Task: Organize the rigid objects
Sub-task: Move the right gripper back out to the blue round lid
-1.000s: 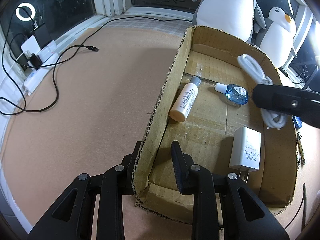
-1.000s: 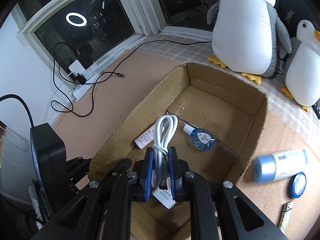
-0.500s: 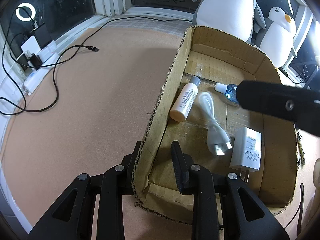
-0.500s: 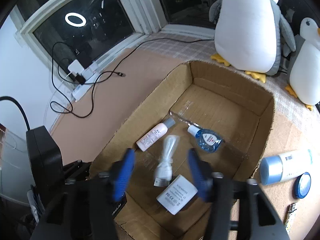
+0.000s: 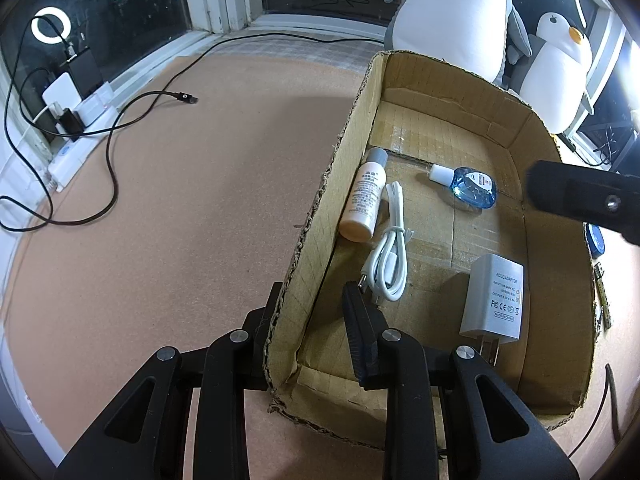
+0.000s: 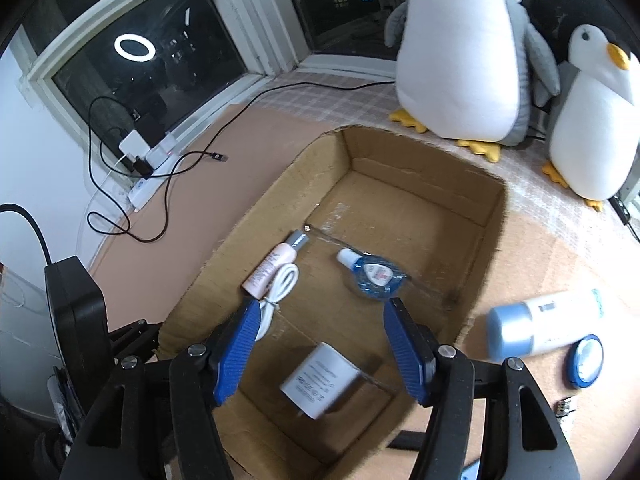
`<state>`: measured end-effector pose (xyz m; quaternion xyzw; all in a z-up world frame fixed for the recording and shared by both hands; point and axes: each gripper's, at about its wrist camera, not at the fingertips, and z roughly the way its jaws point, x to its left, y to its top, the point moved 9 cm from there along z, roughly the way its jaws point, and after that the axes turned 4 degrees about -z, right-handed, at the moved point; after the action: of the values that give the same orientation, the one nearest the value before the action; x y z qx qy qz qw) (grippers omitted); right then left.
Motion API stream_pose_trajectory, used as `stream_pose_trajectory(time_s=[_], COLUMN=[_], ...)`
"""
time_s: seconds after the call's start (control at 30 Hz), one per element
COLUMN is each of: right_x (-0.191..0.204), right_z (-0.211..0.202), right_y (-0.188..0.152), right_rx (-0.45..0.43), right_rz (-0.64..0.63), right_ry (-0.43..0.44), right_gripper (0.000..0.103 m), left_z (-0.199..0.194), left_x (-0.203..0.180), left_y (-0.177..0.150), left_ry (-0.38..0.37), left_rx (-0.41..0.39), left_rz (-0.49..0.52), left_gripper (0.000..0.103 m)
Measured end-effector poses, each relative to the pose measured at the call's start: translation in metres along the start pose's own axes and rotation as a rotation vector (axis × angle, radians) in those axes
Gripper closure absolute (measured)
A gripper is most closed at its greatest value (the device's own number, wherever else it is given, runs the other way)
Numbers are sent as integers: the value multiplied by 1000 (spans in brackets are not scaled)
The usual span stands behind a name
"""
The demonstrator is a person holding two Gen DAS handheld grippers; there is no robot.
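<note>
An open cardboard box (image 5: pixel 536 216) (image 6: pixel 460 152) lies on the tan floor. In it lie a pink bottle (image 5: pixel 364 200) (image 6: pixel 272 268), a coiled white cable (image 5: pixel 390 256) (image 6: pixel 282 284), a blue flat bottle (image 5: pixel 468 188) (image 6: pixel 372 274) and a white power adapter (image 5: pixel 494 298) (image 6: pixel 320 382). My left gripper (image 5: pixel 314 312) is shut on the box's left wall near its front corner. My right gripper (image 6: pixel 320 344) is open and empty above the box. Outside the box on the right lie a white bottle with a blue cap (image 6: pixel 548 324), a blue round tin (image 6: pixel 584 364) and a small battery (image 6: pixel 564 408).
Two plush penguins (image 6: pixel 464 48) (image 6: pixel 592 120) stand behind the box. A black cable (image 5: pixel 112 128) and a power strip (image 5: pixel 68 100) with plugs lie by the window at the left. Tan floor spreads left of the box.
My right gripper opened and let the white cable fall into the box beside the pink bottle, then drew back. My left gripper kept its hold on the box wall.
</note>
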<state>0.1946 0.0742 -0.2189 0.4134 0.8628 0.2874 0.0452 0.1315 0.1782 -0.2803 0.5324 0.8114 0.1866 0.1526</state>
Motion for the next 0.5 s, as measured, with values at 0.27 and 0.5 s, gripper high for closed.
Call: stream_pose_trajectory(time_s=[0.27, 0.5], right_x=[-53, -120], right_z=[-28, -50], right_y=[-16, -35], right_rx=[-26, -29], right_rz=[36, 121], right_ry=[-75, -158], right_gripper=[43, 43], left_z=[0, -1], left_x=[0, 1], left_y=[0, -1], left_ry=[1, 5], left_rx=[0, 1], left_rz=[0, 3], left_gripper=[76, 76])
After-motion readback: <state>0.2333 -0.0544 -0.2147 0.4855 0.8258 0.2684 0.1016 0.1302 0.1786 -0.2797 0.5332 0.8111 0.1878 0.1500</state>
